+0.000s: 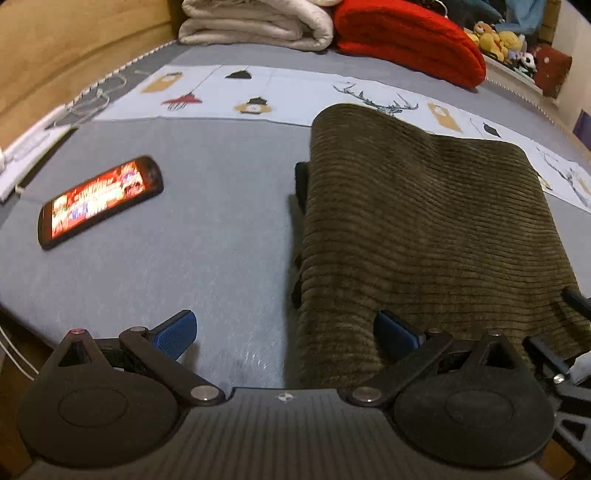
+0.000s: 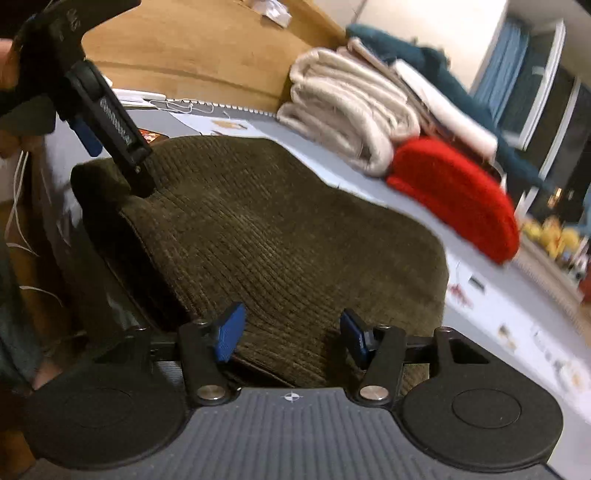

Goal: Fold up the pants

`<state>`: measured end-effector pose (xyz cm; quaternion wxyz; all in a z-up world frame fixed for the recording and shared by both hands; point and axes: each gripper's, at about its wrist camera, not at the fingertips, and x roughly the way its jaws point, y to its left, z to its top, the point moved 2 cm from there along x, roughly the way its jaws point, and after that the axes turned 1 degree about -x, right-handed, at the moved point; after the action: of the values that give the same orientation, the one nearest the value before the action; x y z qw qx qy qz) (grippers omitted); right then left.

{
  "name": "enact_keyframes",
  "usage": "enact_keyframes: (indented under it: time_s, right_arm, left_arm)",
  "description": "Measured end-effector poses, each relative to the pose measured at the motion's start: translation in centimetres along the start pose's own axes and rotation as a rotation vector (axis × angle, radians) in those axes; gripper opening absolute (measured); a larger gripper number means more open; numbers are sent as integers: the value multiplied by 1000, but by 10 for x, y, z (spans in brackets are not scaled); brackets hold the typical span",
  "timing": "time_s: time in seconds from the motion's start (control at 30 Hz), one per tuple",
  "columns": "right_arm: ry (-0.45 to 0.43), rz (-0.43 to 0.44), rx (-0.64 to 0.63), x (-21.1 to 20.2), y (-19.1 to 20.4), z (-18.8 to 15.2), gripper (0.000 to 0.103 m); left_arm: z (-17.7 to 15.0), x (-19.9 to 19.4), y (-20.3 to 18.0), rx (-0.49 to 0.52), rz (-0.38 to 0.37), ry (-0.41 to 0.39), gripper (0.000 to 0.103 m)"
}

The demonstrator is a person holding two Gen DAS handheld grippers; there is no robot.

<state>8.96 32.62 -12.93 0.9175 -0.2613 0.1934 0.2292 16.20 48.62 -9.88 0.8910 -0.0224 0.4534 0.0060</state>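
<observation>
Olive-brown corduroy pants [image 1: 424,221] lie folded into a thick rectangle on the grey bed [image 1: 203,258]. My left gripper [image 1: 286,332] is open wide. One of its blue pads [image 1: 177,332] is over bare sheet, and the other sits at the pants' near left corner. In the right wrist view the pants [image 2: 277,229] fill the middle. My right gripper [image 2: 291,334] straddles their near edge, with its pads apart and the cloth flat between them, not pinched. The left gripper's black finger [image 2: 125,147] reaches down onto the pants' far left corner.
A lit phone [image 1: 101,201] lies on the sheet left of the pants. A folded cream blanket [image 1: 258,22] and a red blanket [image 1: 410,40] are stacked at the back by the wooden headboard [image 2: 207,48]. A printed white cloth [image 1: 258,96] lies behind the pants. White cables [image 1: 92,99] trail at the far left.
</observation>
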Motion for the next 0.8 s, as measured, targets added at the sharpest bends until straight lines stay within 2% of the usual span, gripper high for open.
enact_keyframes:
  time_s: [0.1, 0.17, 0.2, 0.27, 0.33, 0.4, 0.47, 0.53, 0.6, 0.67, 0.73, 0.8]
  right_arm:
    - [4, 102, 44, -10, -12, 12, 63]
    - [78, 146, 4, -2, -7, 3, 64]
    - [108, 164, -15, 4, -4, -5, 71]
    - [82, 138, -99, 3, 6, -14, 73]
    - [80, 141, -87, -5, 5, -11, 75]
    - [68, 205, 58, -16, -16, 1, 76]
    - [50, 236, 230, -25, -51, 9, 83]
    - [50, 224, 406, -28, -93, 8, 89]
    - [95, 194, 584, -15, -135, -2, 90]
    - [176, 180, 738, 5, -171, -20, 91]
    - [258, 223, 860, 25, -192, -40, 91]
    - [330, 290, 970, 48, -201, -61, 91]
  left_arm:
    - [-5, -2, 0, 32, 23, -17, 103]
    - [-7, -1, -7, 86, 58, -24, 103]
    - [-8, 1, -11, 111, 73, -32, 103]
    - [-7, -1, -16, 128, 95, -44, 103]
    - [-7, -7, -17, 112, 110, -44, 103]
    - [0, -18, -15, 75, 83, -19, 103]
    - [11, -35, -11, 28, 22, -49, 103]
    - [27, -49, -3, -44, 4, -111, 103]
    - [45, -46, 4, -88, 11, -126, 103]
    - [62, -26, 10, -94, 14, -80, 103]
    - [72, 2, 14, -99, -14, -6, 103]
    - [78, 32, 19, -119, -93, 82, 103]
